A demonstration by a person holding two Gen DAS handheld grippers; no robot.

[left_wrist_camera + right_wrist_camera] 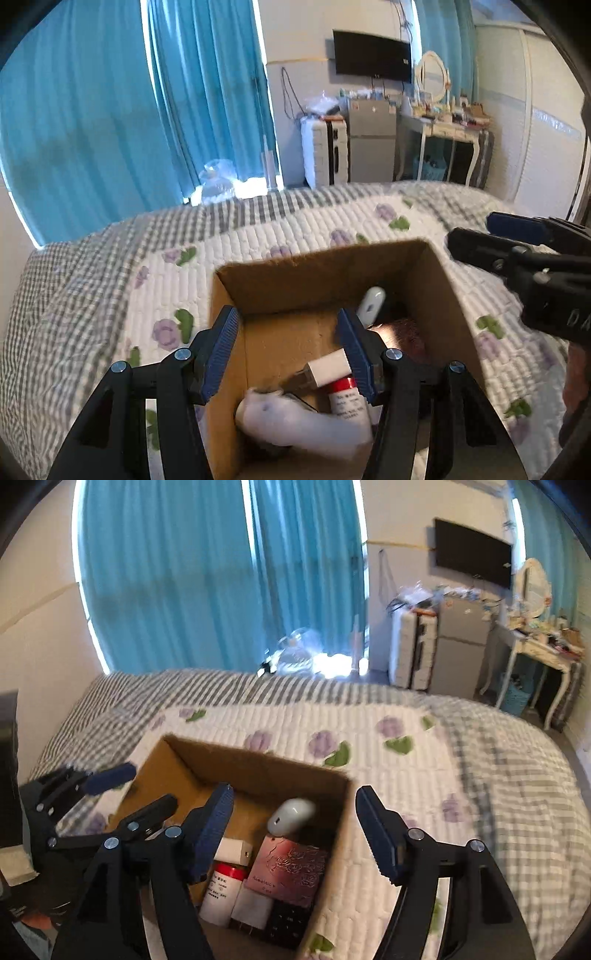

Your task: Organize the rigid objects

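You are holding both grippers over a cardboard box (184,775) that is sitting on the quilted bed (461,775). Your left gripper (291,350) is hanging with its fingers spread wide and nothing between them, straddling the box's near left wall. Your right gripper (295,834) is likewise gaping and carrying nothing, its left finger over the box's inside and its right finger out past the right wall, above the quilt.

Most of the sorting is looking done. Inside the box you are seeing a white computer mouse (291,814) near the far right corner, a pink embossed tin (291,871) in front of it, a white bottle with a red cap (221,890) lying along the left side, a white charger block (234,851) just beyond the bottle's cap, and a small white square item (251,908) with something dark and keyed (288,923) beside it at the near edge. In the left wrist view a blurred pale object (295,421) is lying across the near end of the box; what it is cannot be told.

No loose item is showing on the quilt around the box, so little seems to be left, unless things are waiting out of view.
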